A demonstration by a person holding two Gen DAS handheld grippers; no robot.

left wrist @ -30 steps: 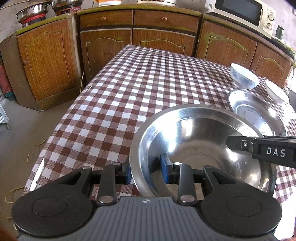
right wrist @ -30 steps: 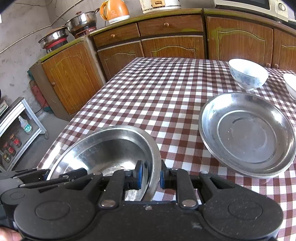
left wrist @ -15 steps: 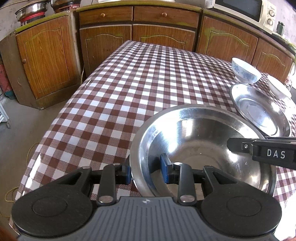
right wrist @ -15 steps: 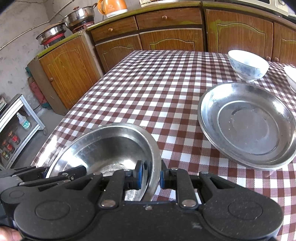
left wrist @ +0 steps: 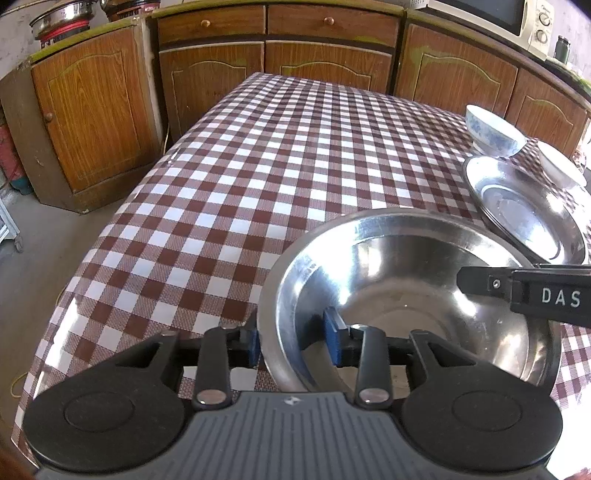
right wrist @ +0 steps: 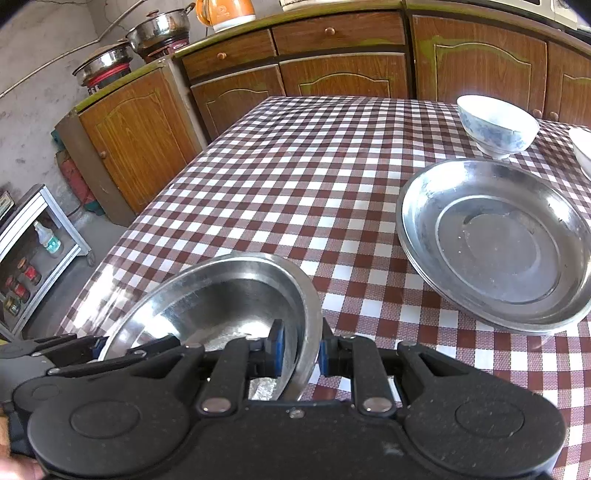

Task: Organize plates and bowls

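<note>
Both grippers hold one steel bowl (left wrist: pixel 406 295) above the checked table. My left gripper (left wrist: pixel 293 341) is shut on its left rim. My right gripper (right wrist: pixel 299 352) is shut on its right rim; the bowl also shows in the right wrist view (right wrist: pixel 221 299). The right gripper's finger (left wrist: pixel 517 291) reaches over the bowl in the left wrist view. A stack of steel plates (right wrist: pixel 495 243) lies on the table to the right, also seen in the left wrist view (left wrist: pixel 524 210). A blue-patterned white bowl (right wrist: pixel 495 125) stands behind it, with a second white bowl (left wrist: pixel 561 166) at the right edge.
The checked tablecloth (left wrist: pixel 277 166) covers the table, whose left edge drops to the floor. Wooden cabinets (left wrist: pixel 277 55) line the back wall, with a microwave (left wrist: pixel 491 14), pots (right wrist: pixel 159 29) and an orange kettle (right wrist: pixel 223 11) on top. A small white shelf (right wrist: pixel 33 236) stands at the left.
Both grippers have carried the steel bowl a little higher and back from the table's far end; the plates and bowls appear further off. The grip on both rims is unchanged.
</note>
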